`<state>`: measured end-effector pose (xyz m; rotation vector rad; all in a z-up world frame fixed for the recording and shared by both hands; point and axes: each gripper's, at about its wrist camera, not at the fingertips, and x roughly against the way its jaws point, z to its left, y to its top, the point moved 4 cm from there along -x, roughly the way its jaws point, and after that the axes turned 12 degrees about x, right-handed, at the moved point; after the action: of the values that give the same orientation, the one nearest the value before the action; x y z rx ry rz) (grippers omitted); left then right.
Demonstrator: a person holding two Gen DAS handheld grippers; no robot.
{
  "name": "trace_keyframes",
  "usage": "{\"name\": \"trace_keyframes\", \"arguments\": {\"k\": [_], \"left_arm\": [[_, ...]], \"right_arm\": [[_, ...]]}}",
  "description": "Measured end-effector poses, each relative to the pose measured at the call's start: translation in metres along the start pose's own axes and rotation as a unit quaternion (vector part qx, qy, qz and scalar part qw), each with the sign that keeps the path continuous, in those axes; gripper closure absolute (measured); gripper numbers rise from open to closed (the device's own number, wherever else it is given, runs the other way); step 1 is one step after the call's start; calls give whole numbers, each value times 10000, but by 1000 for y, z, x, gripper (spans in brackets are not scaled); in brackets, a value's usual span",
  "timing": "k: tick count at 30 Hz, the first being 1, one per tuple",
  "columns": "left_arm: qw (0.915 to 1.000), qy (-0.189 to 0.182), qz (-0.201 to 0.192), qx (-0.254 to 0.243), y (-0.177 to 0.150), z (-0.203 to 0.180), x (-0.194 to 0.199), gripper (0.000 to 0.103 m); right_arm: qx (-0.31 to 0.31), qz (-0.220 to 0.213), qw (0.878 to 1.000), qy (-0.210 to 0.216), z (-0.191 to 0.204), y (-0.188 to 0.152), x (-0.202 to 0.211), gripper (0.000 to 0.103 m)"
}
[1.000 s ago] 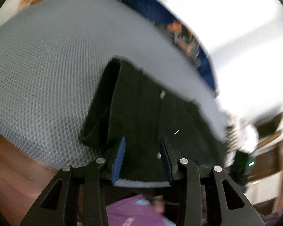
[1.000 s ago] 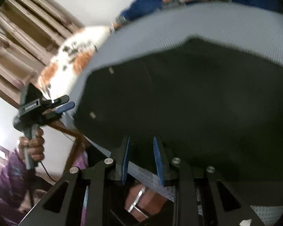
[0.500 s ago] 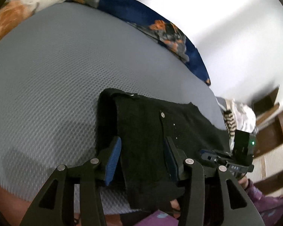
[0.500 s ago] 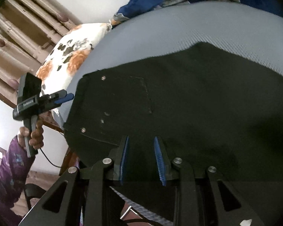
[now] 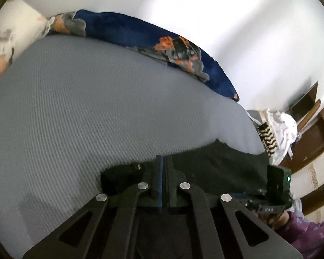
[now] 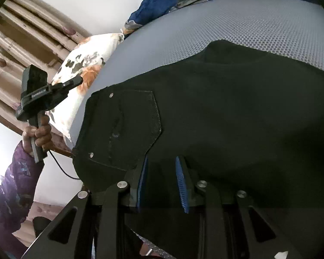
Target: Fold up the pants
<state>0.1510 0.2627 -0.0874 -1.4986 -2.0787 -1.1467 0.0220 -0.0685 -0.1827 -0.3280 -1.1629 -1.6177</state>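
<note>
Black pants [image 6: 237, 116] lie on a grey mesh-textured bed [image 6: 259, 28], waist end with a back pocket and rivets toward the left in the right wrist view. In the left wrist view the pants [image 5: 216, 166] lie at the near bed edge. My left gripper [image 5: 164, 161] is shut, its blue pads pressed together over the pants' edge; no cloth shows between them. It also shows held in the air in the right wrist view [image 6: 75, 81]. My right gripper [image 6: 161, 161] is open, its jaws low over the black fabric.
A blue floral blanket [image 5: 153, 41] lies along the far side of the bed by a white wall. A floral pillow [image 6: 84, 69] sits at one end. White and striped clothes [image 5: 276, 129] are piled beside wooden furniture. The person's purple sleeve [image 6: 13, 181] is at the left.
My left gripper has closed from open and drawn back toward the near edge of the pants. My right gripper stays open and has moved closer over the fabric near the pocket.
</note>
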Motion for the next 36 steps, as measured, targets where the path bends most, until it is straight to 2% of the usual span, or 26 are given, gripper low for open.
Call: {"name": "trace_keyframes", "arguments": {"k": [2, 3, 5, 6, 7, 11, 15, 17, 19, 20, 21, 24, 28, 32, 34, 36], "left_arm": [[9991, -276, 166, 263, 4, 3, 8, 101], [9989, -224, 185, 372, 3, 8, 14, 98], [9985, 60, 291, 455, -5, 22, 19, 80], [9980, 178, 394, 464, -13, 29, 20, 57], [9974, 247, 456, 495, -20, 36, 19, 46], [9935, -19, 927, 662, -48, 51, 10, 46], [9900, -391, 1301, 393, -66, 45, -7, 46], [9890, -378, 1409, 239, -69, 41, -17, 46], [9892, -302, 1409, 255, -68, 41, -27, 57], [9894, -345, 1383, 266, -66, 40, -27, 79], [9907, -354, 1299, 192, -63, 37, -25, 93], [9937, -325, 1037, -275, -57, 20, -18, 95], [9928, -191, 728, -929, -46, -9, -11, 96], [9952, -77, 430, -874, -24, 2, -8, 96], [9950, 97, 550, -830, -25, 18, -23, 96], [9924, 324, 884, -789, -39, 40, -42, 94]], "right_arm": [[-23, -30, 9999, 98, 0, 0, 1, 71], [-22, -51, 9999, 158, -1, -1, 1, 70], [-24, -83, 9997, 211, -1, -1, 0, 70], [-46, -104, 9996, 248, -2, -1, 0, 70], [-82, -123, 9995, 293, -3, -1, 0, 70], [-123, -94, 9994, 325, -3, 0, 0, 70], [-61, -67, 9997, 223, 0, 1, -1, 70], [-88, -82, 9997, 228, 0, 1, -2, 70], [-67, -83, 9997, 218, 0, 1, -2, 70], [-53, -85, 9997, 207, 1, 1, -3, 70], [-47, -94, 9997, 202, 1, 0, -3, 70], [-54, -154, 9997, 207, 2, -1, -4, 69], [16, -261, 9994, 221, 8, -2, -4, 68], [0, -461, 9985, 311, 14, -6, -6, 68], [-61, -446, 9985, 327, 12, -7, -10, 68], [-66, -478, 9982, 352, 11, -8, -10, 69]]}}
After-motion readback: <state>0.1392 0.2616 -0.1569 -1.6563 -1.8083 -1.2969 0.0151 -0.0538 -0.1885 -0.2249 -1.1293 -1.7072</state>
